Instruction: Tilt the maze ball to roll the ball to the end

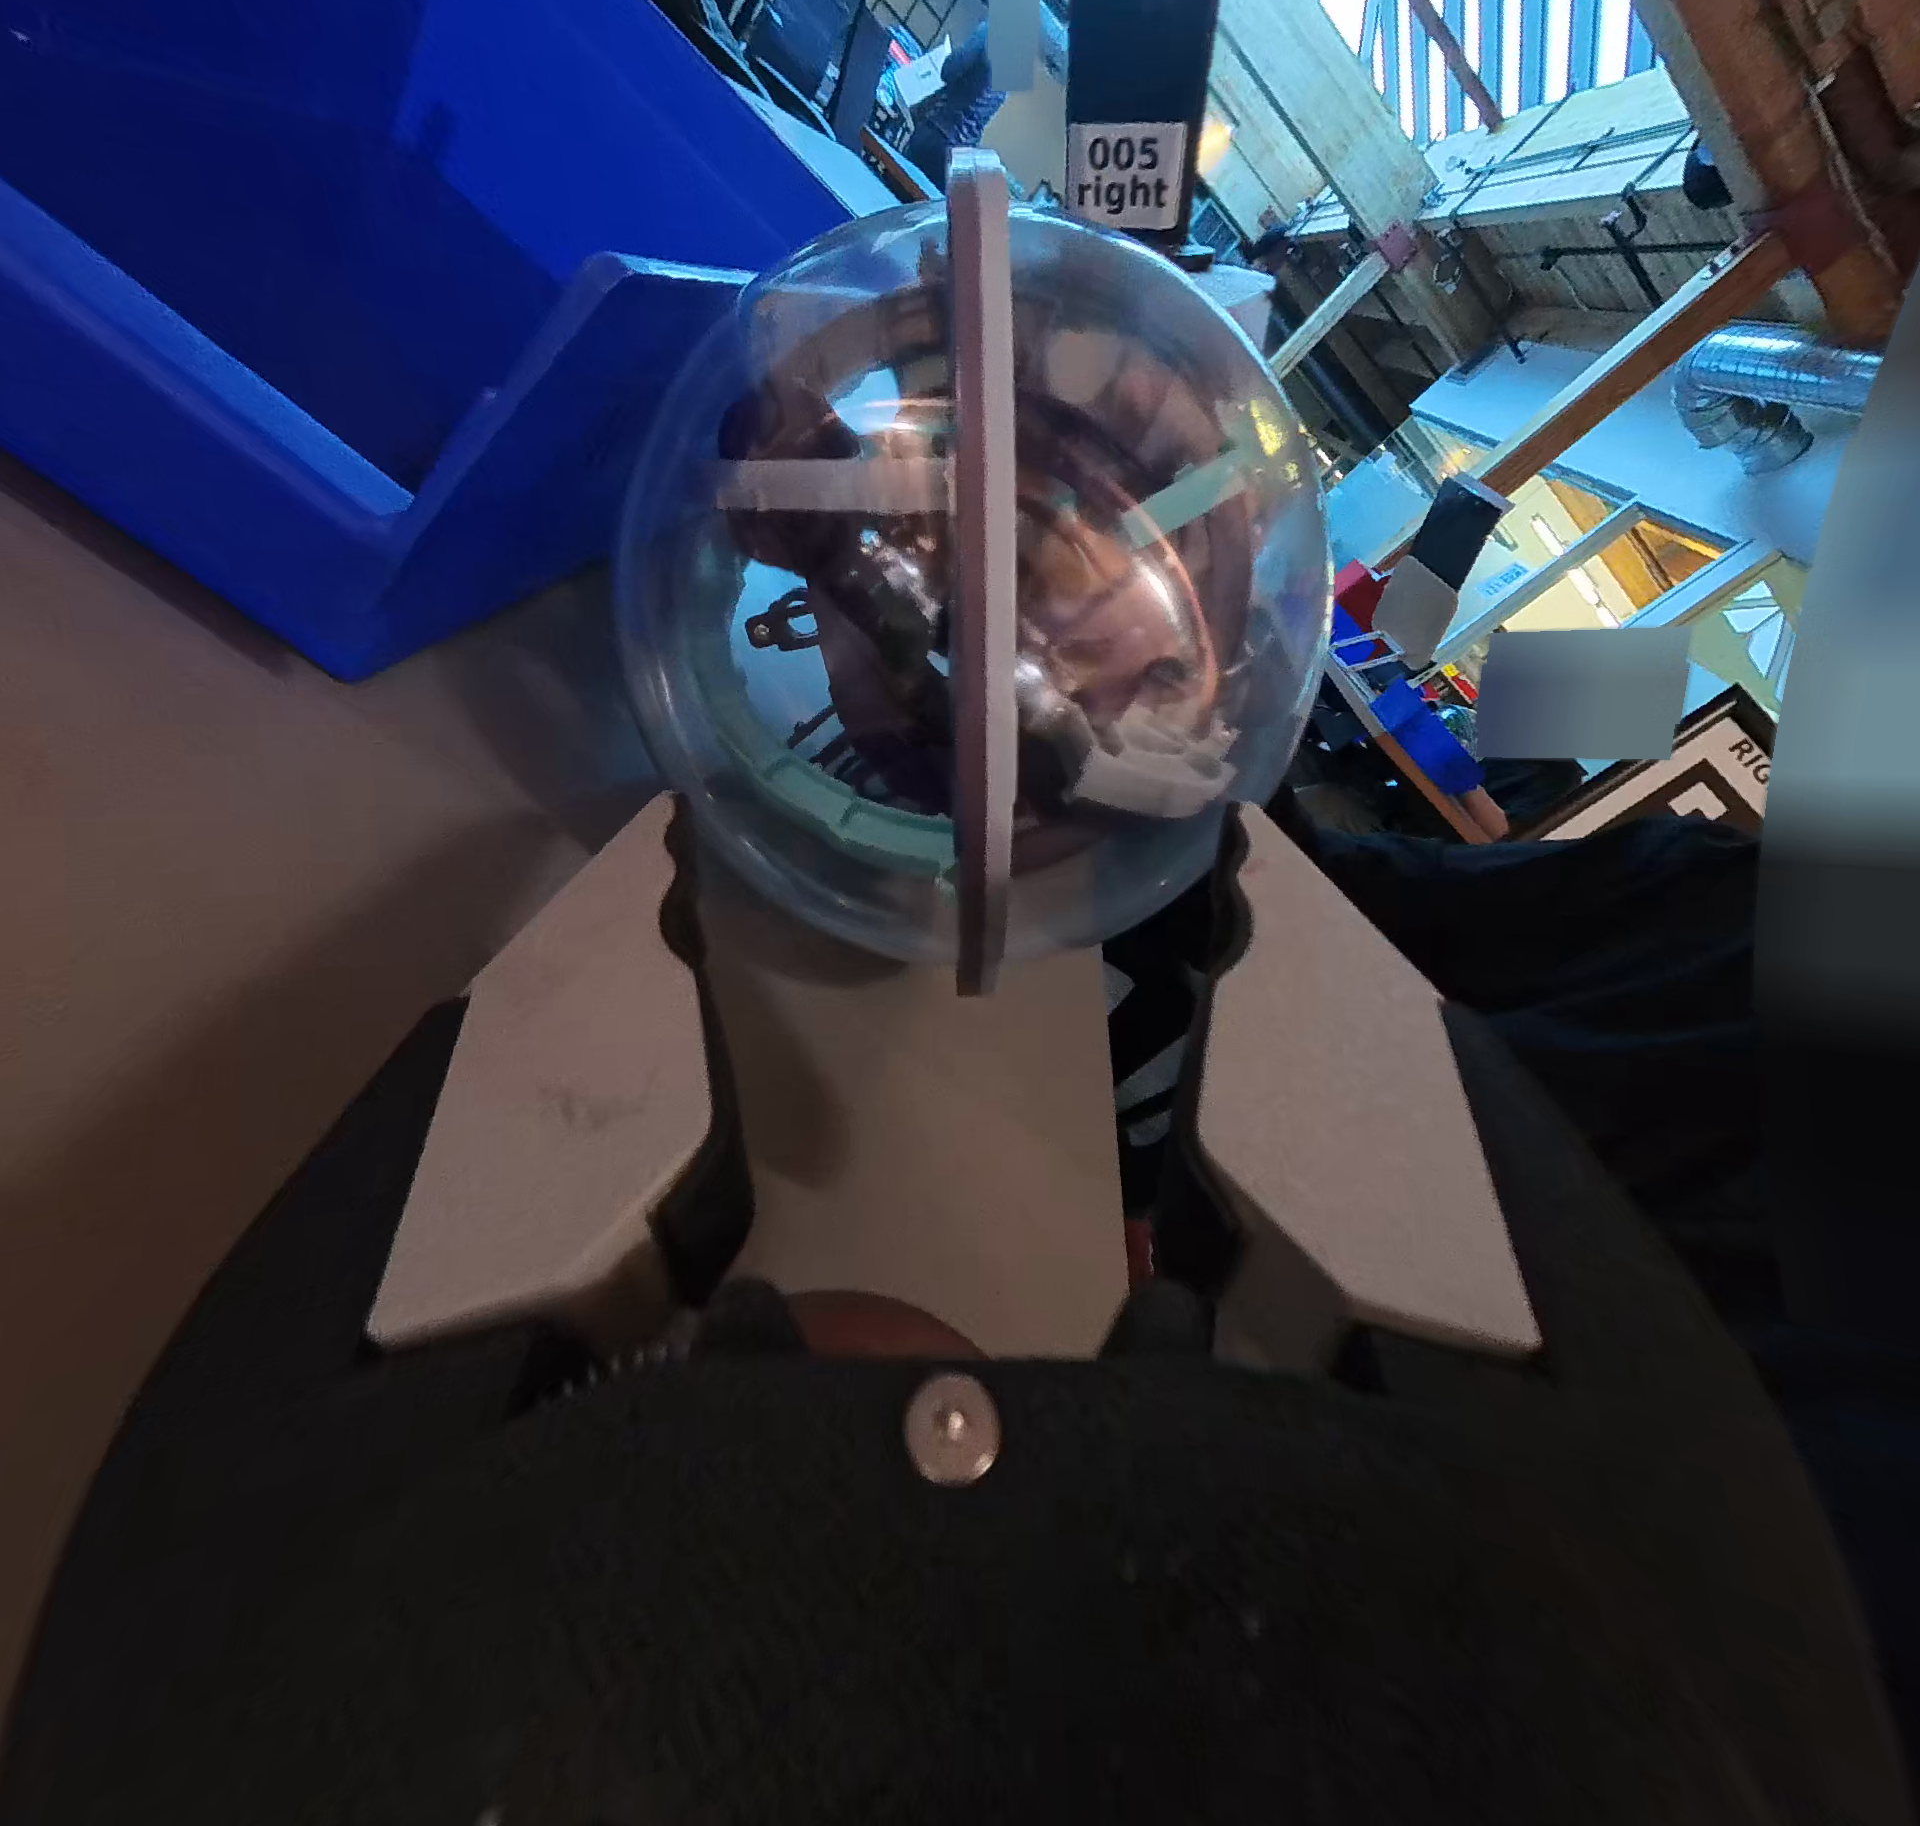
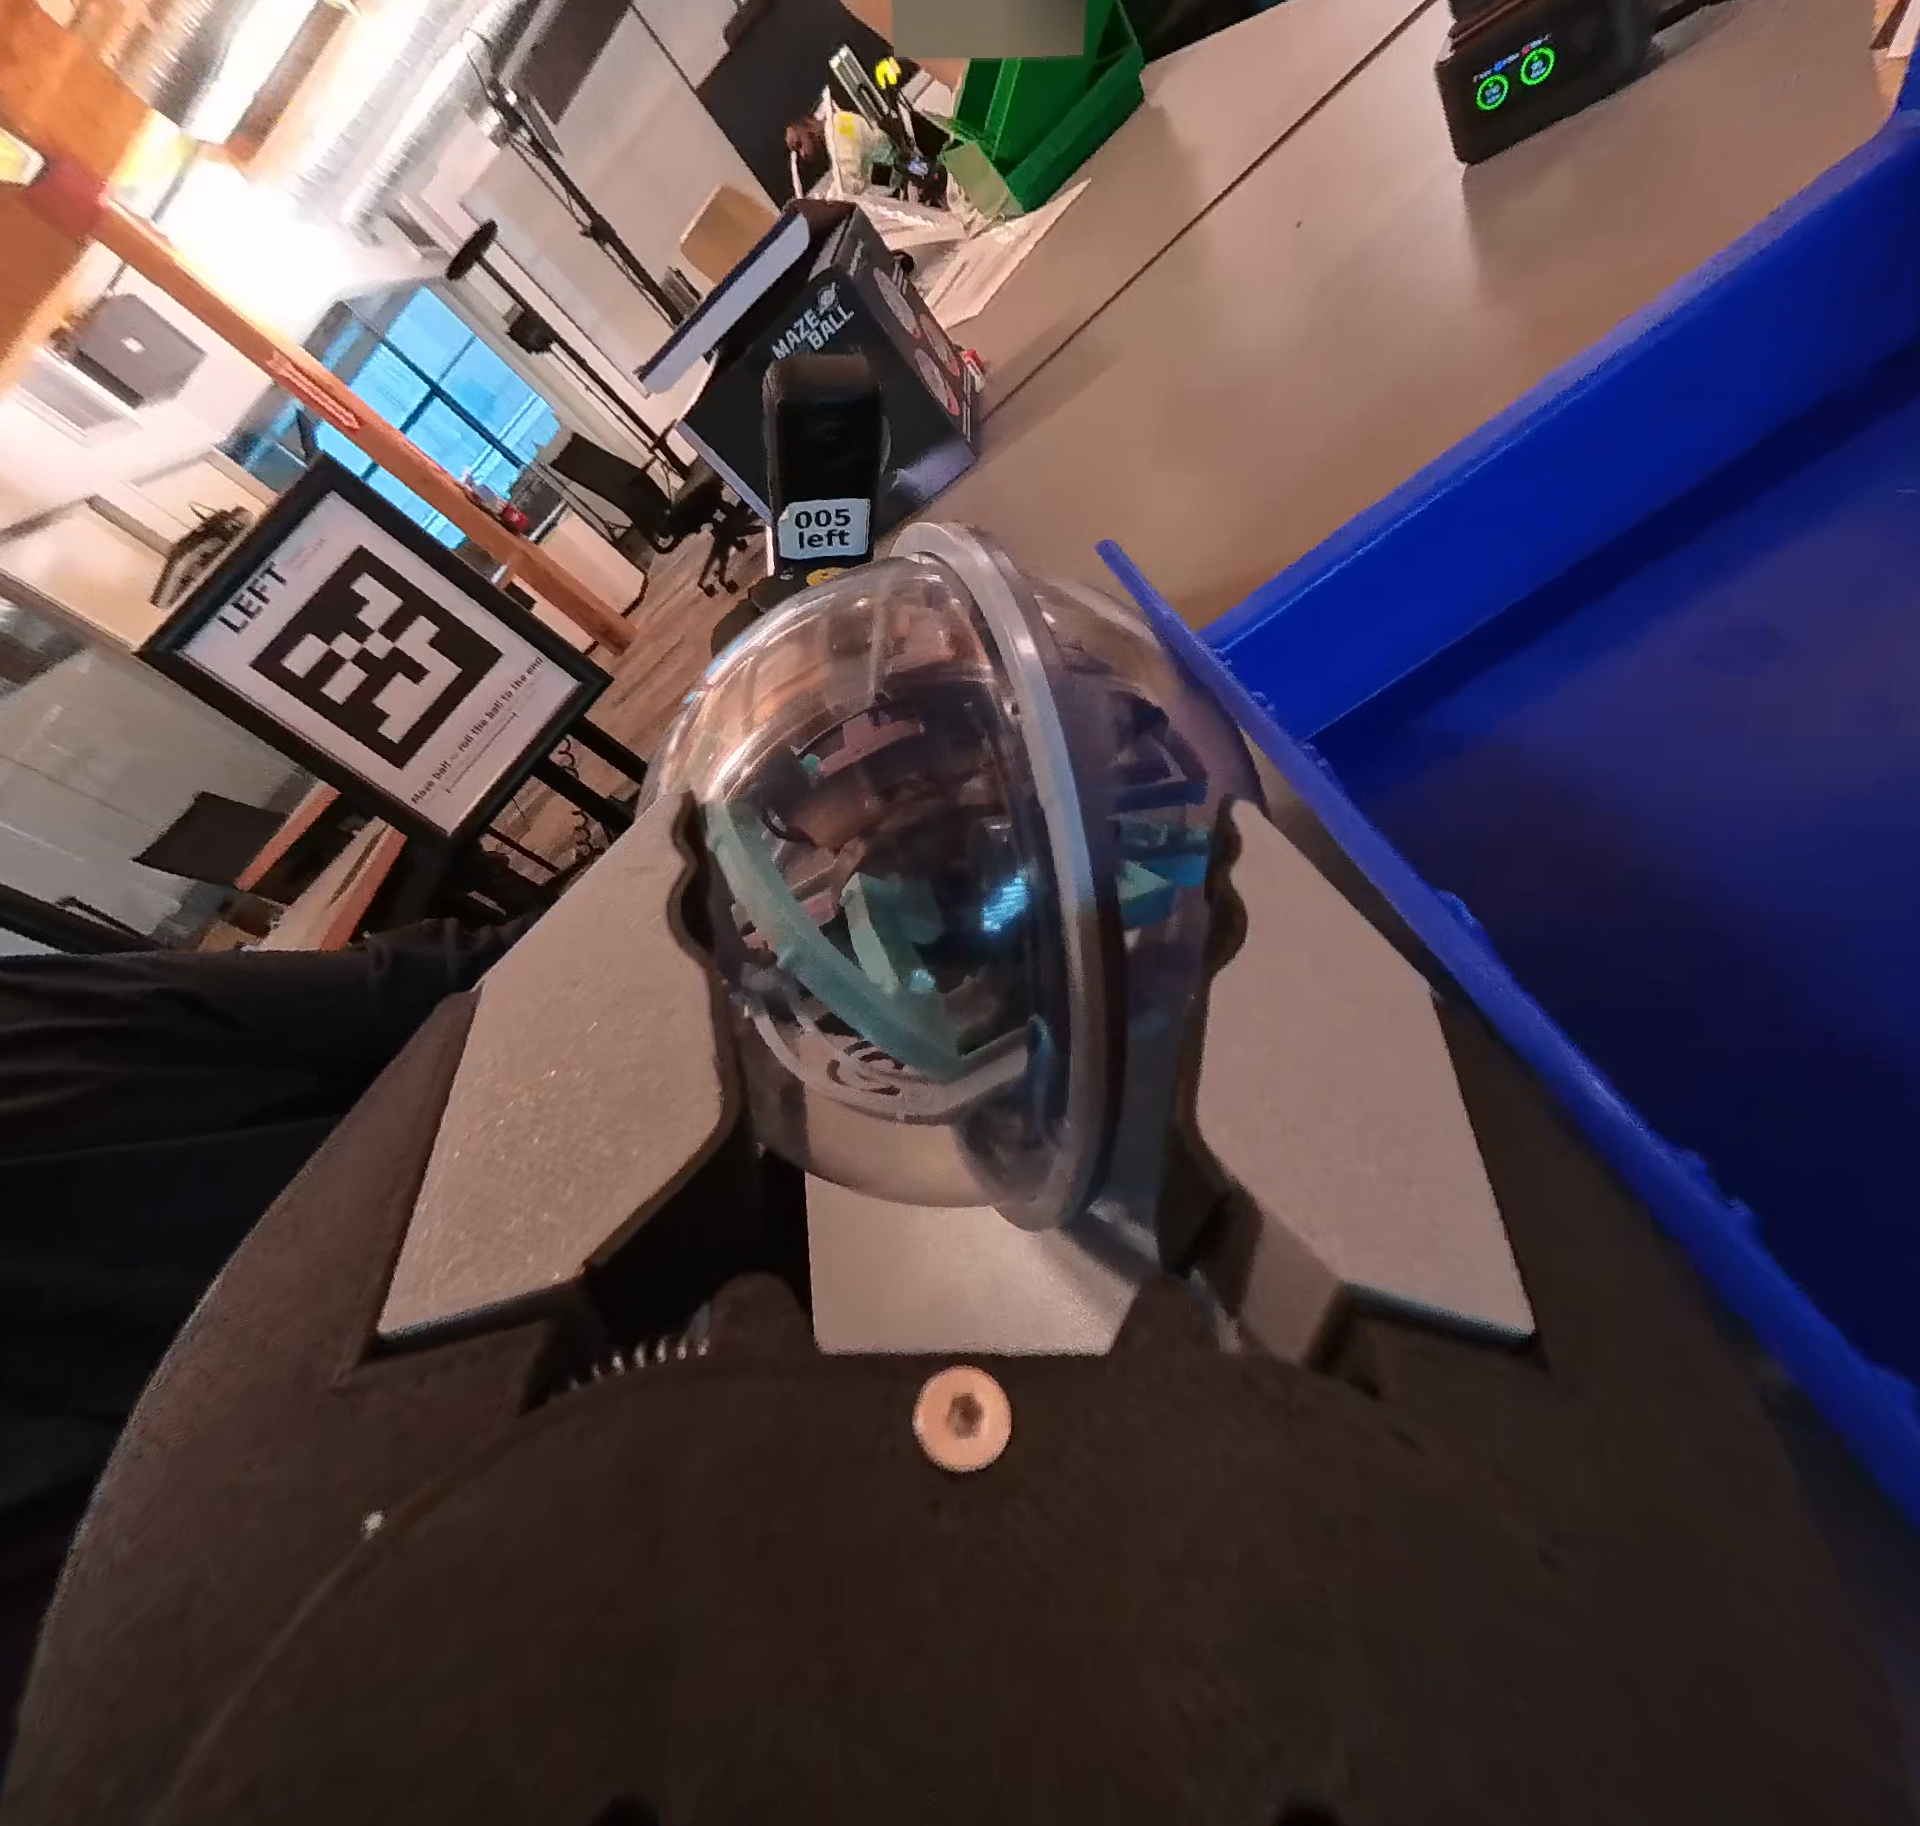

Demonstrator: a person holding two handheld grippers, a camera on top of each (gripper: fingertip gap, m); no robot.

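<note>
Left claw (image 1: 956, 872), right claw (image 2: 956, 893), gripping maze ball (image 1: 971, 581)

Clear maze ball (image 1: 971, 581), flange upright

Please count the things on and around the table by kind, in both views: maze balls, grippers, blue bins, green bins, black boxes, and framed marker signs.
Maze ball: 1
Grippers: 2, left gripper and right gripper, both closed on the ball
Blue bin: 1
Green bin: 1
Black box: 1
Framed marker sign: 1
Total: 7
</note>
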